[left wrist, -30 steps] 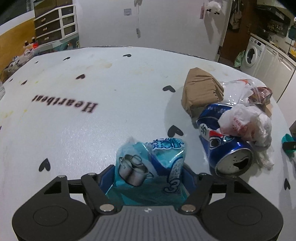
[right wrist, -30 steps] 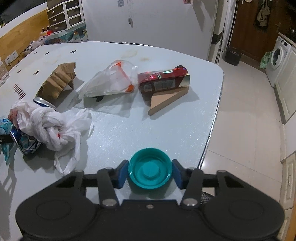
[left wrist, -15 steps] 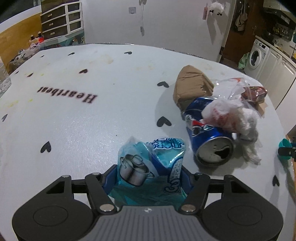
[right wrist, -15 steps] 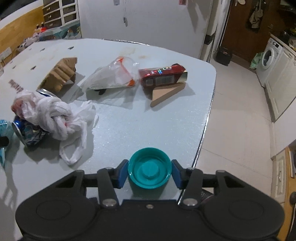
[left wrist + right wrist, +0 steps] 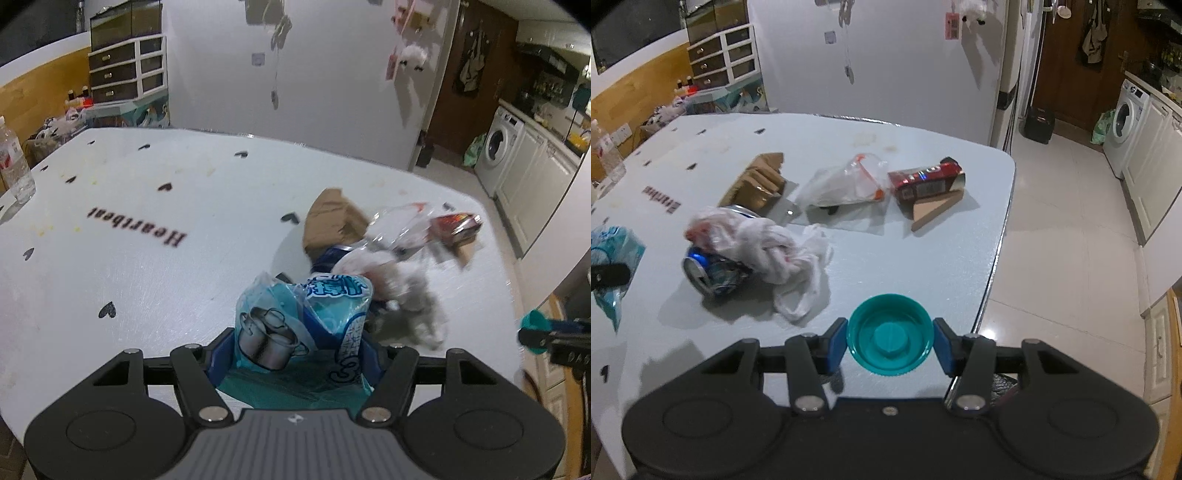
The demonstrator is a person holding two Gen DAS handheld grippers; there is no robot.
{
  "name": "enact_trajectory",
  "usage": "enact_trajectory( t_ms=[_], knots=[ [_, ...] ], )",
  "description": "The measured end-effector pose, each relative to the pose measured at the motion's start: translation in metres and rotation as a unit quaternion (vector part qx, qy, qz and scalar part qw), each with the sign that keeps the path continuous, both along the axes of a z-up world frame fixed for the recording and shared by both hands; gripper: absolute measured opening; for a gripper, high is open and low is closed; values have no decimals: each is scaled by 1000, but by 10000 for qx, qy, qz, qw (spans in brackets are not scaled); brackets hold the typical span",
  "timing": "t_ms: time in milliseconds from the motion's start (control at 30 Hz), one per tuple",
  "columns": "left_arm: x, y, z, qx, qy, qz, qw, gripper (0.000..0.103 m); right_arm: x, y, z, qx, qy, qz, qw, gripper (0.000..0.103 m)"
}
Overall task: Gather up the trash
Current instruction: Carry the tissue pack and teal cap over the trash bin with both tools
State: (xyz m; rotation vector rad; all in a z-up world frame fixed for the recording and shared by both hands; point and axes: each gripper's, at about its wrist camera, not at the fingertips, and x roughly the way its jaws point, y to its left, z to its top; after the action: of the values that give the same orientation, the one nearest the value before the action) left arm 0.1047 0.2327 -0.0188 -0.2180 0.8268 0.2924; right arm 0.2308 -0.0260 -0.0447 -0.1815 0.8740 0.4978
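Observation:
My left gripper (image 5: 297, 345) is shut on a light-blue plastic wrapper (image 5: 303, 325) printed with pots, held clear above the white table (image 5: 147, 280). My right gripper (image 5: 889, 341) is shut on a teal round lid (image 5: 889, 334), lifted near the table's right edge. That lid (image 5: 532, 323) also shows at the far right of the left wrist view. On the table lie a crushed blue can (image 5: 709, 267) under a knotted white plastic bag (image 5: 764, 247), a brown paper bag (image 5: 755, 181), a clear plastic bag (image 5: 846, 182), a red snack packet (image 5: 927, 179) and a cardboard wedge (image 5: 932, 210).
The table's right edge (image 5: 995, 258) drops to a tiled floor (image 5: 1060, 240). A water bottle (image 5: 13, 162) stands at the far left. Drawers (image 5: 125, 72) and a washing machine (image 5: 496, 147) line the walls. The wrapper (image 5: 613, 254) shows at the left of the right wrist view.
Both grippers have risen and drawn back from the table with their loads. The trash pile now looks farther off, and the left view is blurred by motion.

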Motion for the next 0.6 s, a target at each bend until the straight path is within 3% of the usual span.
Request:
enact_trajectory(
  t_ms=[300,600],
  knots=[
    [-15,-41,28,-34,-254,-295,9992,67,-34,-13,34,203,-349,-53,9992,50],
    [-18,-80,39,143,-395,-693,9967,67,-60,-41,55,383,-457,-390,9975,50]
  ],
)
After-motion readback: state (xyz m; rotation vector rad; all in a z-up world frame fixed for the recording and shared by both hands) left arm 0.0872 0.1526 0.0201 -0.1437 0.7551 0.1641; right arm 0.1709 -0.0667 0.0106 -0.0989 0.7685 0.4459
